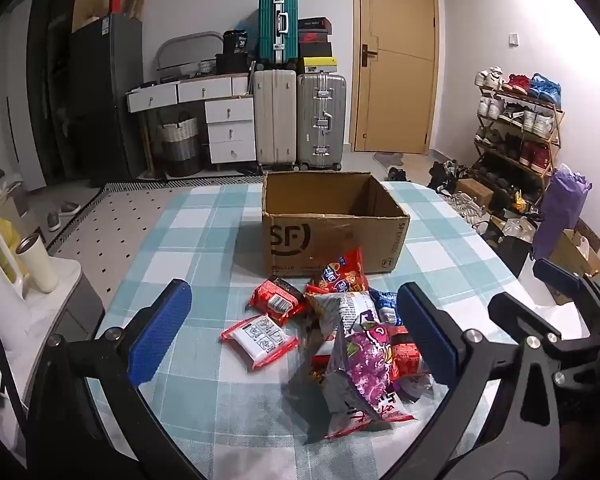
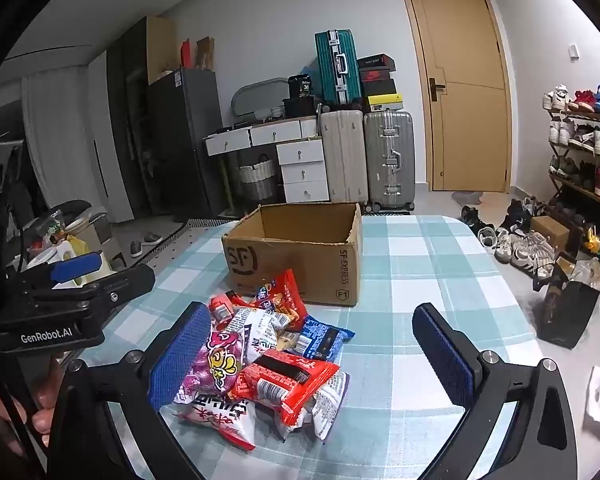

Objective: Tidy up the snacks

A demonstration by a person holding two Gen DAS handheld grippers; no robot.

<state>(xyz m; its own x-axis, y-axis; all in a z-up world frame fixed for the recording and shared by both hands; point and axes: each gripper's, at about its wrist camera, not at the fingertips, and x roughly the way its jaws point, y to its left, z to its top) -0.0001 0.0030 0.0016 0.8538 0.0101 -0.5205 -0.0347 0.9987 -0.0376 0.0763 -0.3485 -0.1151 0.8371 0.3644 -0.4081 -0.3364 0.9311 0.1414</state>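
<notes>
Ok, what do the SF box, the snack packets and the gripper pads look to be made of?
SF box: brown corrugated cardboard, matte, with ragged top edges and creases. Snack packets: thin plastic film, probably foil-lined; glossy, crinkled, crimped end seals. Pads on the left gripper and the right gripper: blue, finely dotted, likely rubber or textured plastic, on black arms.

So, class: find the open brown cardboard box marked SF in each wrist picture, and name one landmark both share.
Left wrist: the open brown cardboard box sits at centre, just beyond the snack pile.
Right wrist: the box sits centre-left, its SF EXPRESS side showing.
Shared landmark: the upright teal suitcase behind it.
</notes>
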